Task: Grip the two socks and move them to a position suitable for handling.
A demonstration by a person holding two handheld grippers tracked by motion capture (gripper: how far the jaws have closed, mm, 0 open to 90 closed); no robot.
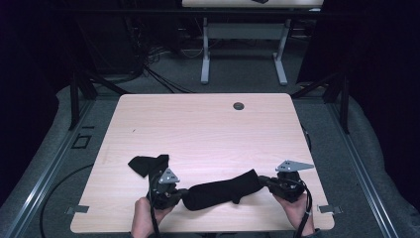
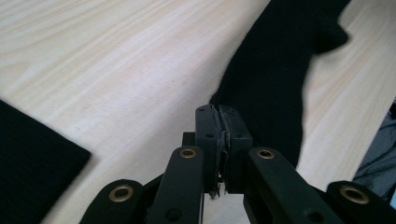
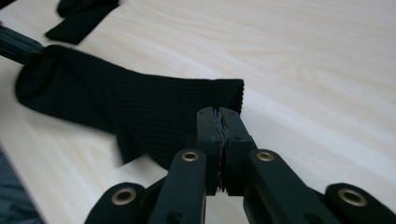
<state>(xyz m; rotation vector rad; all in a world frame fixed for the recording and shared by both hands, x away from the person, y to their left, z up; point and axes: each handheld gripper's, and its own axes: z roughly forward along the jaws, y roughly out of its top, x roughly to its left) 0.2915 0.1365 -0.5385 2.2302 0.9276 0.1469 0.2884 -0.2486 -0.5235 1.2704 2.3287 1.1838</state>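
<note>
Our left gripper [image 1: 179,194] pinches one end of a long black knitted sock [image 1: 224,190], and our right gripper [image 1: 263,181] pinches the other, ribbed end; the sock stretches between them over the near edge of the pale wooden table [image 1: 208,124]. A second black sock [image 1: 147,164] lies behind the left gripper. We read no writing.

Beyond the stretched black sock [image 1: 223,191], the bench [image 1: 208,129] lies bare up to its grommet [image 1: 238,105]. Left of that sock, a second sock [image 1: 147,164] blocks the way.
</note>
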